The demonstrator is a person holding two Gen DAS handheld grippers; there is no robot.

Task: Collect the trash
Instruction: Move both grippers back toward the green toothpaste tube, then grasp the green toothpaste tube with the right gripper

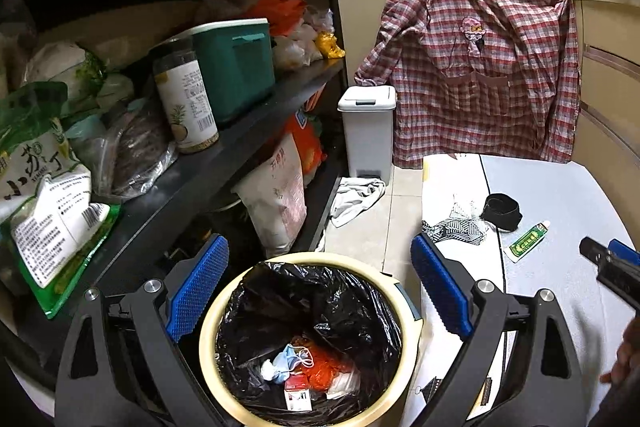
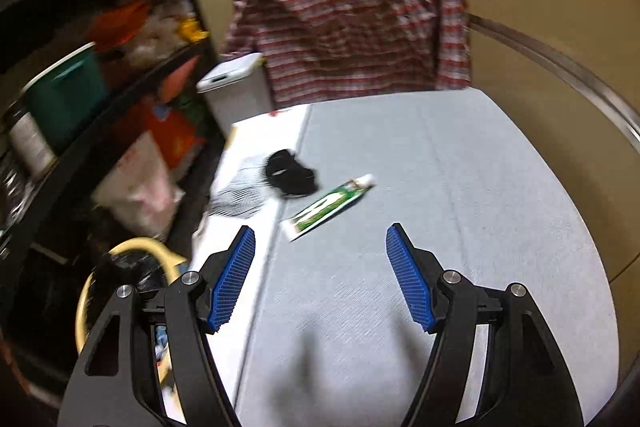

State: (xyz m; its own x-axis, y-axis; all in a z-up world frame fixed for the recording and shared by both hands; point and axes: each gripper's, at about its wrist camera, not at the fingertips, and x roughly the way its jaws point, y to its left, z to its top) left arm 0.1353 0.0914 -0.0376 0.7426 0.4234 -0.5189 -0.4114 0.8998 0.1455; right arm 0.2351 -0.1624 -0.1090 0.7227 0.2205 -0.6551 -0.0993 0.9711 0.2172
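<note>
In the left wrist view the left gripper (image 1: 320,287) stands open and empty over the bin (image 1: 308,343). In the right wrist view the tube (image 2: 330,207) lies on the table (image 2: 460,187) at frame centre, above the open, empty right gripper (image 2: 320,279), its long axis running lower left to upper right.

Two handheld grippers share one build: the left gripper (image 1: 320,279) and right gripper (image 2: 320,267) each carry matte black, angular finger arms with triangular cut-outs, silver round-headed screws at the pivots, and bright blue pads (image 1: 198,287) ribbed in a fine grid. At the left view's edge, part of a hand (image 1: 626,359) shows.
</note>
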